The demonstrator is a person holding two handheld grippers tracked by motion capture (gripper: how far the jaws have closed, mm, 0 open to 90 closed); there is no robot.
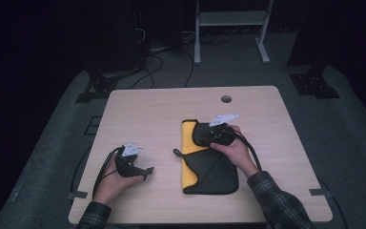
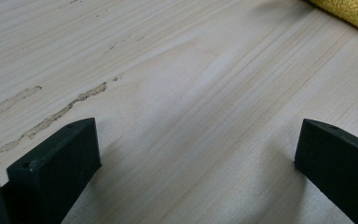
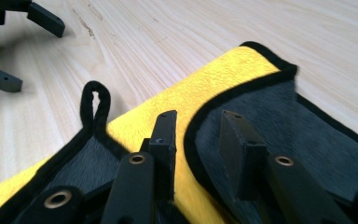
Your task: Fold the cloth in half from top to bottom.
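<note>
Pale, grained wood formed the desk [image 1: 138, 109], where the left claw [image 2: 198, 158] rested spread wide on nothing. Right of it lay a fuzzy yellow-and-black cloth [image 1: 208, 164], folded, black-edged, with a small loop. The right claw [image 3: 198, 135] stood narrowed astride its curved hem; contact was unclear.

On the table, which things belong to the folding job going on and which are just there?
In the job:
- yellow and black cloth, partly folded
- right gripper, jaws astride the cloth's black-trimmed edge
- cloth's hanging loop

Just there:
- left gripper, open over bare wood
- round hole in the table
</note>
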